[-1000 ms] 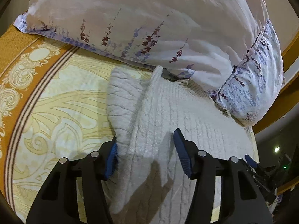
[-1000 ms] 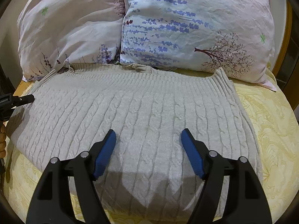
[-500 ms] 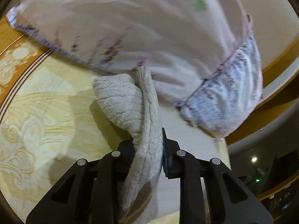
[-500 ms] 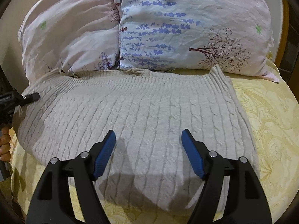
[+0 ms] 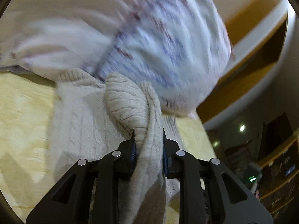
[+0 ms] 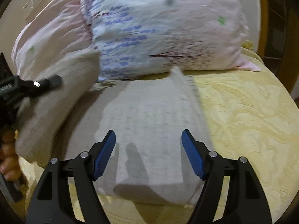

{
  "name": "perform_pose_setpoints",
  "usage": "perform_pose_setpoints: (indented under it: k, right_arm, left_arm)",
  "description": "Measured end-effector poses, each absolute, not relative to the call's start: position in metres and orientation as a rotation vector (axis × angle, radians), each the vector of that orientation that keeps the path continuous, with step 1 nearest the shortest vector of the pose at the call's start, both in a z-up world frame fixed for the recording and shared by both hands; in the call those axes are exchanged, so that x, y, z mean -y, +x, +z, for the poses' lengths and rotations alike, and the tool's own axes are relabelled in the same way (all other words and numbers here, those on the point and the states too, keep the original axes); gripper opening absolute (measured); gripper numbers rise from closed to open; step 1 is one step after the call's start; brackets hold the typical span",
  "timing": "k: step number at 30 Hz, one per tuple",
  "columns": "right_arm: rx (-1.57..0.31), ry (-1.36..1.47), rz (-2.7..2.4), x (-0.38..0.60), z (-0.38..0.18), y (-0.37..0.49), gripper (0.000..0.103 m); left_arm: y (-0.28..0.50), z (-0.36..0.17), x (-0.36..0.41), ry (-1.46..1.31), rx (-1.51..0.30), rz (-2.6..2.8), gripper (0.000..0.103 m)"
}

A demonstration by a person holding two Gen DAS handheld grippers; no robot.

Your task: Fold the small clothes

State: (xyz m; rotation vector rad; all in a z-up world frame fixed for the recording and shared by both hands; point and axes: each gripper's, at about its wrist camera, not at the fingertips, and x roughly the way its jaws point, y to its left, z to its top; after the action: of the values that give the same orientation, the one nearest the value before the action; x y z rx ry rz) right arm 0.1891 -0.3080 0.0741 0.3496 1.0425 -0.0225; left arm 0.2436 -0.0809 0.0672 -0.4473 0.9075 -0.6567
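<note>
A beige cable-knit sweater [image 6: 149, 123] lies flat on the yellow bedspread [image 6: 246, 123], in front of two floral pillows. My left gripper [image 5: 148, 140] is shut on a bunched side edge of the sweater [image 5: 129, 104], which is lifted off the bed and curls over the rest of the garment. In the right wrist view the left gripper [image 6: 56, 80] comes in from the left with the raised beige flap [image 6: 56, 100] hanging from it. My right gripper [image 6: 148, 140] hovers open over the near part of the sweater, nothing between its blue pads [image 6: 192, 156].
Two floral pillows [image 6: 168, 29] stand against the wall behind the sweater. A wooden bed frame [image 6: 261, 18] curves along the right. A hand [image 6: 8, 160] shows at the left edge. Bare bedspread lies to the right of the sweater.
The left gripper closed on the sweater's left edge, then lifted it and carried it over the garment. The right gripper stayed open and shifted a little over the near part.
</note>
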Motion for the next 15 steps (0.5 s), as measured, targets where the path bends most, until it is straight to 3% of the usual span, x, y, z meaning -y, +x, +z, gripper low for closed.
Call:
perform_pose_setpoints:
  k: [3, 5, 6, 9, 10, 15]
  right_arm:
    - [-1.032, 0.369, -0.058, 0.328, 0.076, 0.182, 0.073]
    - [-1.014, 0.397, -0.067, 0.341, 0.081, 0.176, 0.073]
    - [-1.007, 0.413, -0.065, 0.346, 0.083, 0.173, 0.073]
    - [-0.991, 0.51, -0.019, 0.36, 0.085, 0.173, 0.073]
    - [-0.989, 0.576, 0.024, 0.366, 0.085, 0.174, 0.073]
    - [-1.046, 0.796, 0.201, 0.37, 0.073, 0.192, 0.073]
  left_arm:
    - [0.242, 0.05, 0.107, -0.413, -0.968, -0.667, 0.022]
    - [0.24, 0.05, 0.114, -0.407, -0.956, -0.699, 0.029]
    - [0.239, 0.053, 0.115, -0.429, -0.947, -0.737, 0.033]
    - [0.233, 0.066, 0.108, -0.502, -0.917, -0.865, 0.061]
    - [0.23, 0.073, 0.104, -0.505, -0.89, -0.878, 0.065]
    - [0.216, 0.093, 0.067, -0.436, -0.786, -0.702, 0.071]
